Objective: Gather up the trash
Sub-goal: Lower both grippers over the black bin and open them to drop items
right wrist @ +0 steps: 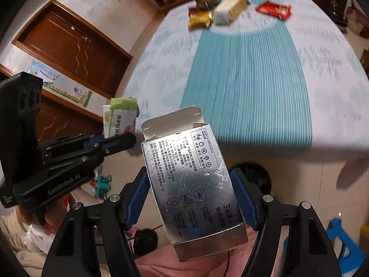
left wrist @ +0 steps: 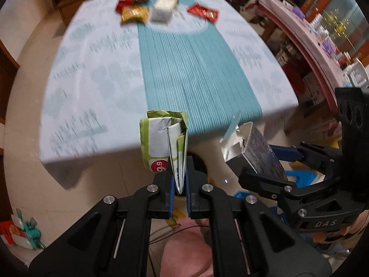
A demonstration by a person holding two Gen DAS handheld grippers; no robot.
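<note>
Pinching the folded green-and-white paper wrapper (left wrist: 165,138) in my fully closed left gripper (left wrist: 179,185) and straddling the silver cardboard box (right wrist: 194,184) widely in my right gripper (right wrist: 191,196), both off the table edge, I am risking the box twisting loose.

1. Between my right gripper's (right wrist: 192,198) ribbed blue rubbery pads sits a silver carton (right wrist: 193,189): card with a scuffed metallic sheen.
2. My left gripper (left wrist: 179,191), matt black plastic with bright metal pins, pinches a flattened green-and-white paper carton (left wrist: 165,138), lightly glossy.
3. Ahead of both, the tablecloth (left wrist: 92,69) looks smooth and matt.
4. Beyond it, foil-like snack wrappers (left wrist: 203,12) shine.
5. Left of my right gripper, a wooden door (right wrist: 76,48), semi-gloss.
</note>
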